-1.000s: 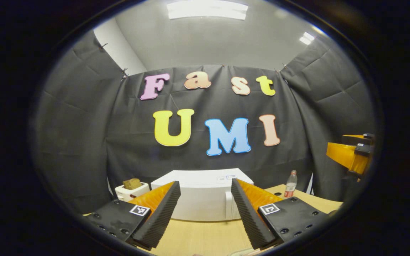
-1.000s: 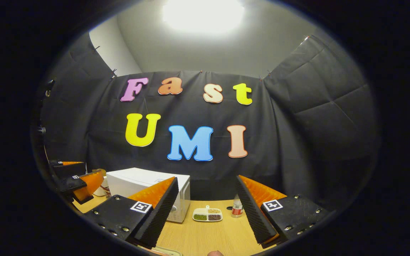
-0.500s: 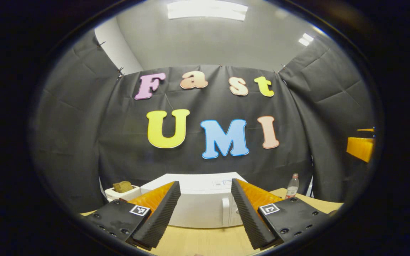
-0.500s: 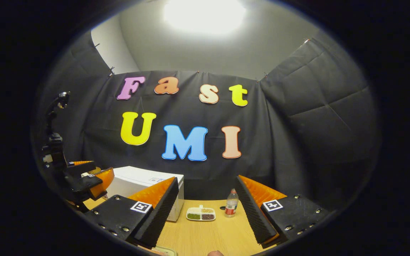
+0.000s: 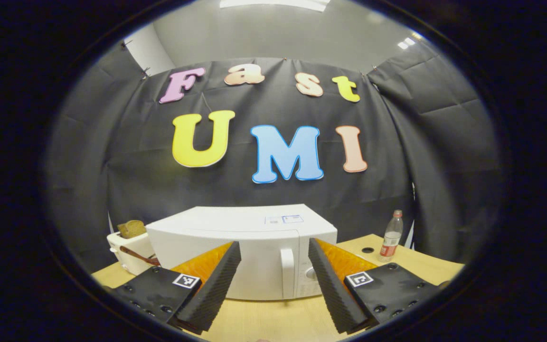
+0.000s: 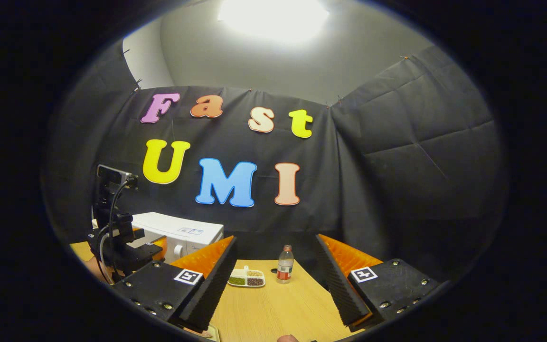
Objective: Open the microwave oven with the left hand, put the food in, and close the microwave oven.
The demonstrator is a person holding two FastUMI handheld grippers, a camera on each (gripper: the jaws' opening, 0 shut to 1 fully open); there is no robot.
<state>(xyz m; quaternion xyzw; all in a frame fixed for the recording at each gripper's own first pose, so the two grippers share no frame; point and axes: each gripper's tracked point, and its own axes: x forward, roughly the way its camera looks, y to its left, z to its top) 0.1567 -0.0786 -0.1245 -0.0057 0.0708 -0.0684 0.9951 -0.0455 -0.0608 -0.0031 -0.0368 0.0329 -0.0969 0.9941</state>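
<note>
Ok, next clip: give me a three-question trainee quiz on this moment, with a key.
1. True or false: the microwave door is already open.
2. Multiple choice: in the right gripper view, what stands just right of the divided snack tray on the table? A) a toaster B) a bottle C) a cup
3. Fill in: in the left gripper view, the left gripper has its fingers spread apart, and the microwave's door ____ shows between them.

Key
1. False: the door is closed.
2. B
3. handle
</note>
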